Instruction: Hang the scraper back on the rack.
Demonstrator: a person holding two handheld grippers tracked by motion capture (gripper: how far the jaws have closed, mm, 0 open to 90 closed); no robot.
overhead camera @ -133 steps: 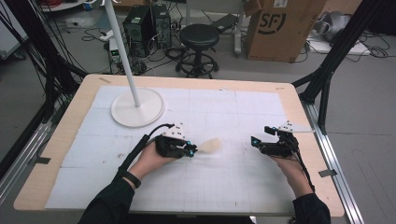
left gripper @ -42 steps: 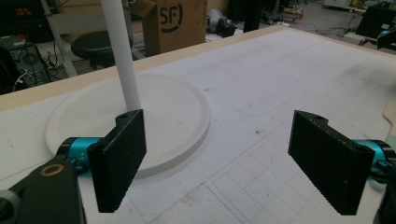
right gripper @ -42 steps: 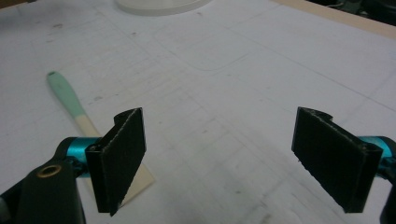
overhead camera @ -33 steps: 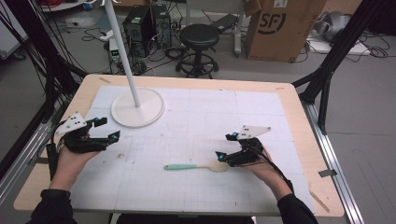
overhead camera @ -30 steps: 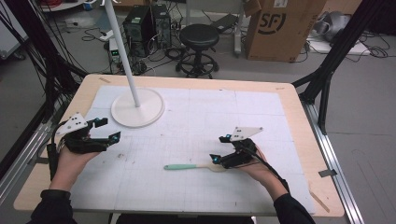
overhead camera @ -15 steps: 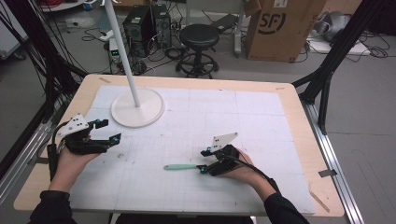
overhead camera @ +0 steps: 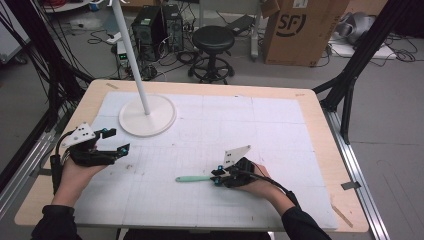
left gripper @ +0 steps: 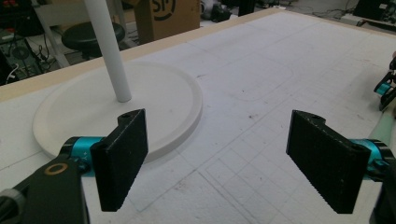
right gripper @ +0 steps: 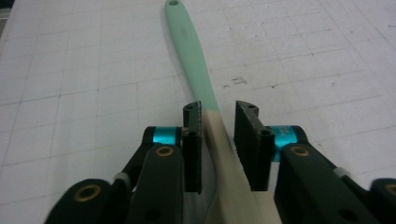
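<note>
Jaws of the right gripper (right gripper: 218, 140) have just been closing on the wooden spatula (right gripper: 201, 88), at the join of mint handle and pale blade; it lies flat, near-centre on the table (overhead camera: 310, 105). Lifting remains. Far left, the left gripper (left gripper: 229, 168) hangs wide open, holding nothing.

The spoon (right gripper: 201, 84) looks like matt wood with a mint-painted handle, on a scuffed white gridded mat (overhead camera: 280, 130).
</note>
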